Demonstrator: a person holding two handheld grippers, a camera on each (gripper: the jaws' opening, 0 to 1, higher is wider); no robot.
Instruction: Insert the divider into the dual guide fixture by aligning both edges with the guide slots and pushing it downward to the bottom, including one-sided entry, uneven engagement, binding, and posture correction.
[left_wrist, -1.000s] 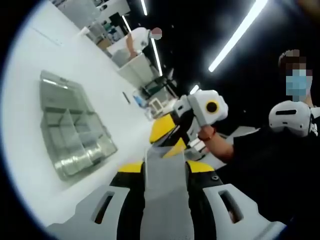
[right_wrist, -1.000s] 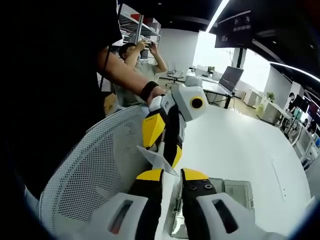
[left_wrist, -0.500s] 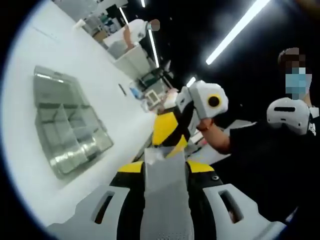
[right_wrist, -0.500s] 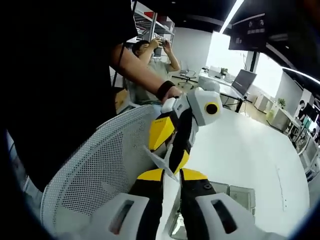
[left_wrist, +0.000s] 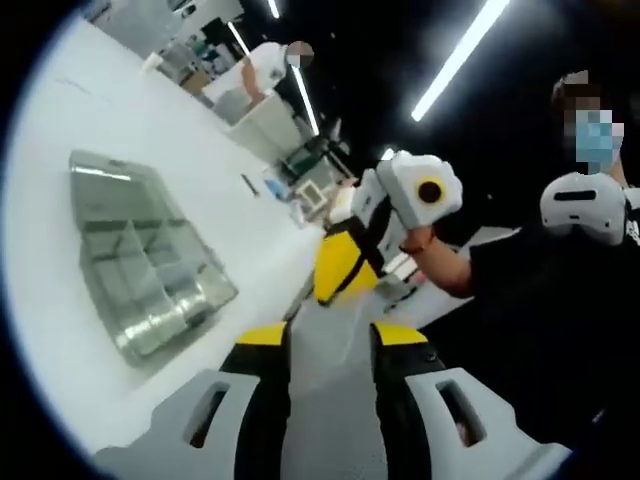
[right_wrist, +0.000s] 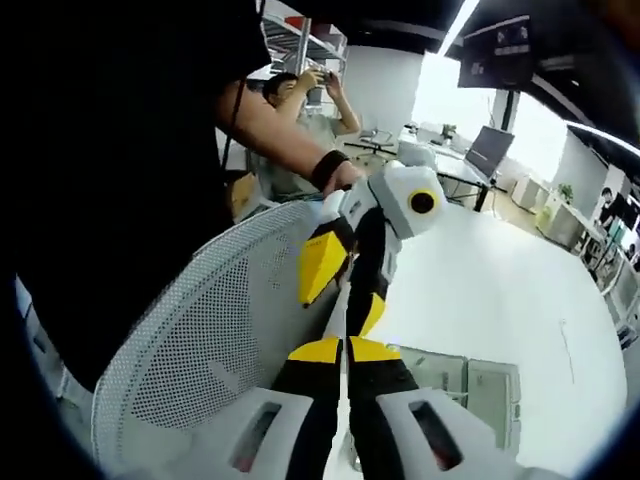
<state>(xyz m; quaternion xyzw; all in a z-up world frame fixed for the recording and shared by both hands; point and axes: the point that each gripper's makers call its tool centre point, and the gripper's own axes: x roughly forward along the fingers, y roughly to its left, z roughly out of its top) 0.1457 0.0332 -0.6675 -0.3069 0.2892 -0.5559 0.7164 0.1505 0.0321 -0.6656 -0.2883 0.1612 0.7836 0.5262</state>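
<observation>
Both the left gripper (left_wrist: 327, 345) and the right gripper (right_wrist: 343, 349) pinched 1 grey divider (left_wrist: 325, 400); the clear fixture (left_wrist: 140, 265) lay at 9 o'clock.

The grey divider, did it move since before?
Yes. The divider sat flat between the left gripper's jaws; now the right gripper grips it too, shifting it.

No lettering, label, brand mark or number can be read in either view. In the right gripper view the dark hanging screen (right_wrist: 497, 52) at the upper right of the frame carries a few pale marks, too small and blurred to make out. The clear plastic compartment tray (left_wrist: 145, 262) at the left of the left gripper view bears no legible print.
</observation>
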